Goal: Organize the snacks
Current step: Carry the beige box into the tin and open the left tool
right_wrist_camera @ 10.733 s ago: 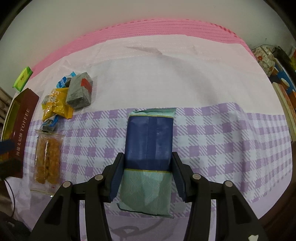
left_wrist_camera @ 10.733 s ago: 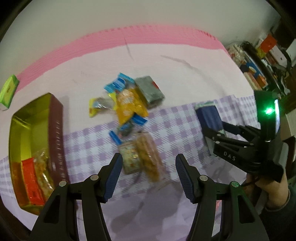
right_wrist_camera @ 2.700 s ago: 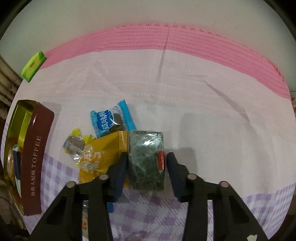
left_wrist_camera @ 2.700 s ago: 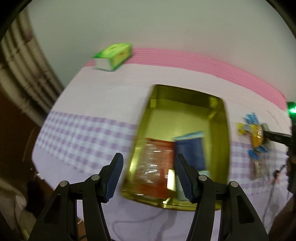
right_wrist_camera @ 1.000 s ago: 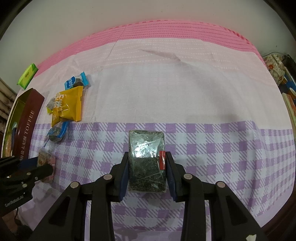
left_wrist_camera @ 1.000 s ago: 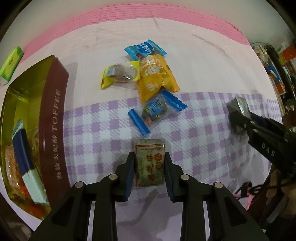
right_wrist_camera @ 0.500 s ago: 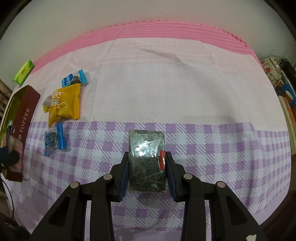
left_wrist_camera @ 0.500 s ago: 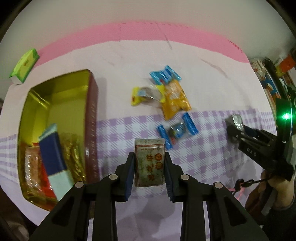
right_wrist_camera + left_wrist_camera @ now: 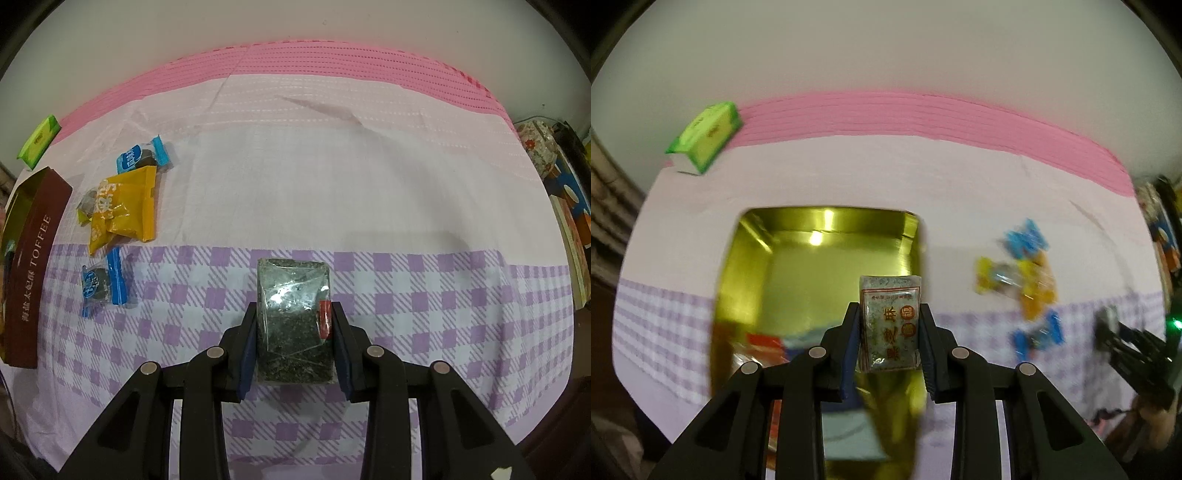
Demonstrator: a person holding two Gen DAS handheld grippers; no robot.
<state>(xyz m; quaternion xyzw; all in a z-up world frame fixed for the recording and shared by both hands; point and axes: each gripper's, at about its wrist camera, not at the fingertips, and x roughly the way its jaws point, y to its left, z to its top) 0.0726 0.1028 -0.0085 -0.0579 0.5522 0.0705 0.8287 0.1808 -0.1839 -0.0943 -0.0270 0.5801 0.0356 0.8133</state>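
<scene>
My left gripper is shut on a small clear packet with red lettering, held above the right side of the gold tin. Inside the tin, red, orange and blue packets lie at the near end. My right gripper is shut on a dark green block in clear wrap, held over the purple check cloth. In the right wrist view the tin shows its brown "TOFFEE" side at far left. Loose on the cloth lie a yellow bag and two blue-wrapped sweets.
A green box sits at the far left by the pink edge strip. Books and a patterned tin crowd the right side beyond the table. The other gripper and a hand show at the right of the left wrist view.
My left gripper has carried the lettered packet leftward and up, from over the check cloth to above the gold tin. The right gripper has stayed put with the green block.
</scene>
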